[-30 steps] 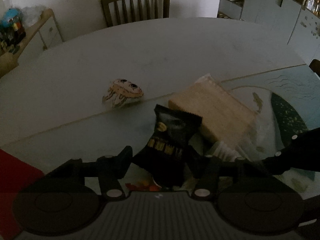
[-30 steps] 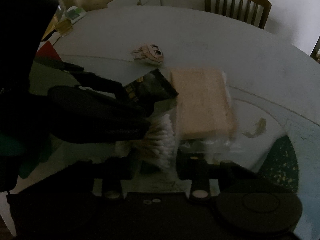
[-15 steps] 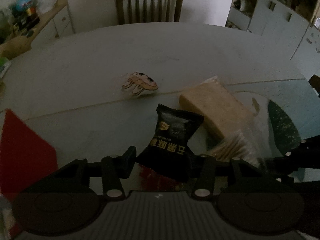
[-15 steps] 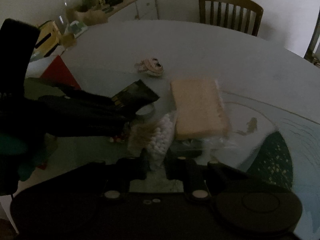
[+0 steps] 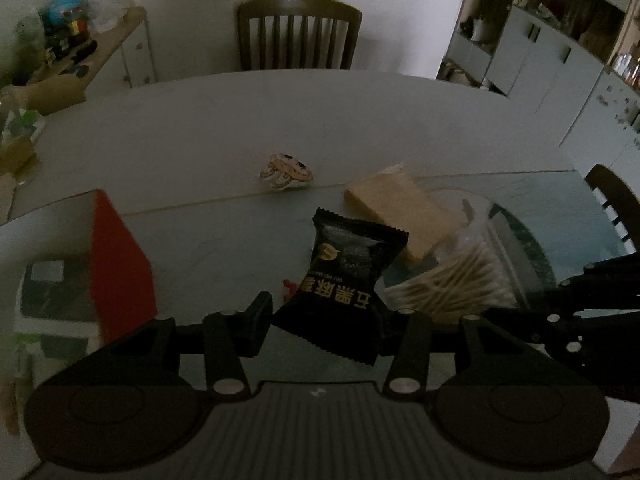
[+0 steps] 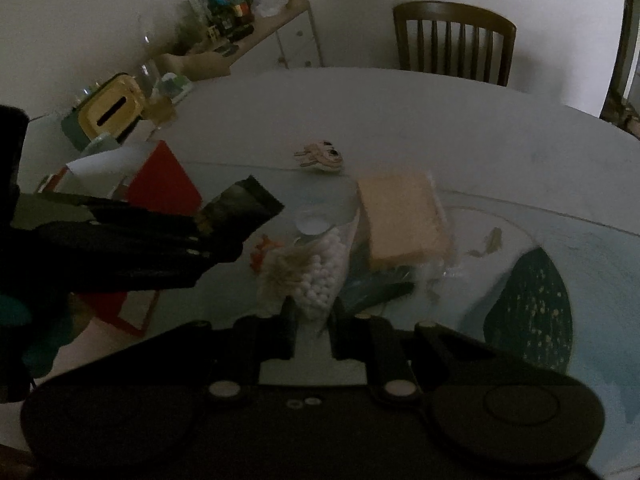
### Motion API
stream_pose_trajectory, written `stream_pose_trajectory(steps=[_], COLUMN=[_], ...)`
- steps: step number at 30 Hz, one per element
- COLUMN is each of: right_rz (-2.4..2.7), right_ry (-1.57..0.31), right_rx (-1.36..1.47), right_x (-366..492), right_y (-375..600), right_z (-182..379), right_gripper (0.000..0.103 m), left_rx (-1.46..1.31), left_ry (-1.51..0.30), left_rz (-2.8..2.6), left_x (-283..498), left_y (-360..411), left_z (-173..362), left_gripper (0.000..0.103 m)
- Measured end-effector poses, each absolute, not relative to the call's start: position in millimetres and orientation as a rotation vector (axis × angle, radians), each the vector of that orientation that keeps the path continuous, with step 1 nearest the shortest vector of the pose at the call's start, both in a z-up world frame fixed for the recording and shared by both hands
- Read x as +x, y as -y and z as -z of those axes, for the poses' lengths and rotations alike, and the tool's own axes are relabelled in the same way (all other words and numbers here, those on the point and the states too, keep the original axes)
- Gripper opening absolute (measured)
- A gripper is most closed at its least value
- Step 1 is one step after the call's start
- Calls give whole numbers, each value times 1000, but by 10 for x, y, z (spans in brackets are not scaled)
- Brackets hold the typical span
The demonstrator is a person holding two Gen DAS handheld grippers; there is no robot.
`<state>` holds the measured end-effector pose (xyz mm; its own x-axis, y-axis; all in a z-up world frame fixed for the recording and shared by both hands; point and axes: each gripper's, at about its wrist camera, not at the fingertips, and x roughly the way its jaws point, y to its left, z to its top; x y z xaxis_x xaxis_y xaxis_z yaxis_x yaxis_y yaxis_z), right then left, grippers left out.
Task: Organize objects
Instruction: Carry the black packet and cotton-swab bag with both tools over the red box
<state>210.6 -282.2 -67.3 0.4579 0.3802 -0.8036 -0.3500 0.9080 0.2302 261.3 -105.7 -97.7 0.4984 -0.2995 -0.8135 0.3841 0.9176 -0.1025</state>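
Note:
My left gripper is shut on a black snack packet with gold lettering and holds it above the table; the packet also shows in the right wrist view. My right gripper is shut on a clear bag of cotton swabs, lifted off the table; the bag shows in the left wrist view. A tan sponge block in plastic wrap lies on the table beyond, also in the left wrist view. A small cartoon sticker figure lies farther back.
A red box stands at the left, also in the right wrist view. A small white disc and red bits lie below the packet. A chair stands behind the table. A cluttered sideboard is at the back left.
Both grippers have risen and pulled back with their loads. The right gripper has closed on the cotton swab bag and lifted it. The red box has come into view.

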Motion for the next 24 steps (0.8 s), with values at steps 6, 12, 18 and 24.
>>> stream_pose_trajectory(steps=[6, 12, 18, 24], right_rz=[-444, -454, -464, -513], right_ry=[-970, -947, -932, -919], right_rx=[87, 119, 107, 93], right_x=[1919, 1838, 1806, 1787], right_y=[2794, 2635, 2361, 2051], right_z=[481, 329, 228, 158], right_gripper=[14, 15, 15, 15], left_rx=[56, 2, -12, -39], left_ry=[-935, -922, -892, -874], left_rz=[415, 382, 337, 291], left_x=[2457, 2377, 2280, 2194], left_y=[839, 509, 185, -167], left_z=[752, 618, 538, 472], left_gripper=[48, 48, 48, 48])
